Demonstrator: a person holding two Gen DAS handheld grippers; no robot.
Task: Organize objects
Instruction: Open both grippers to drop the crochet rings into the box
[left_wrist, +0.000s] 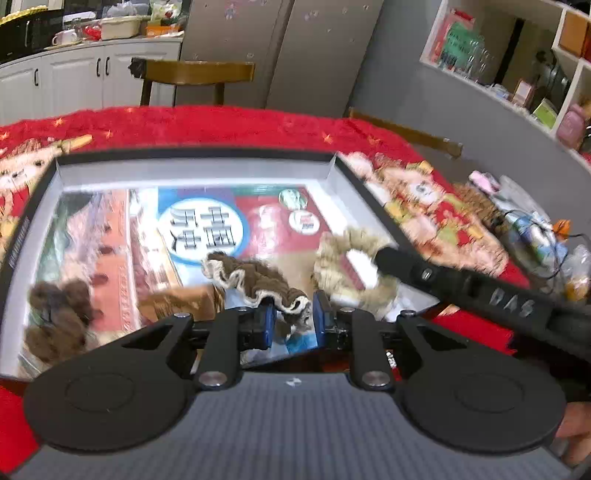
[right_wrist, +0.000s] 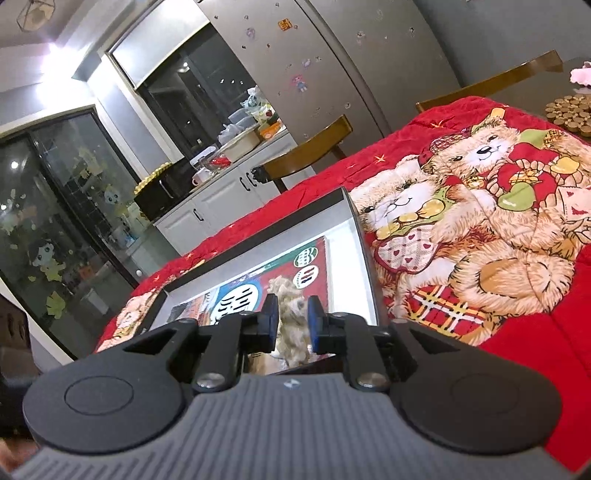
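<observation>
I hold two claws over a shallow tray lying on a red bear-print blanket, its floor lined with a printed sheet. My left claw is pinched tight on a brown scrunchie with a pale frilled edge, gripped at its near end while the rest trails away toward 11 o'clock above the tray floor. My right claw stands narrowly parted with a beige scrunchie between the pads, and I cannot tell whether they press on it; in the left view that scrunchie sits in the tray at 3 o'clock from the brown one. A darker furry scrunchie lies in the tray at 9 o'clock. These look light, soft and squashy, unlikely to break, though the fabric may slide or spring out of a loose pinch; I judge the bunched band the best place to take hold, not the frill. The tray wall rises just beside the beige one and the two claws work close together, so they could knock each other. Loose clutter and a cable lie past the tray at 3 o'clock; wooden chairs stand behind at 12 o'clock
</observation>
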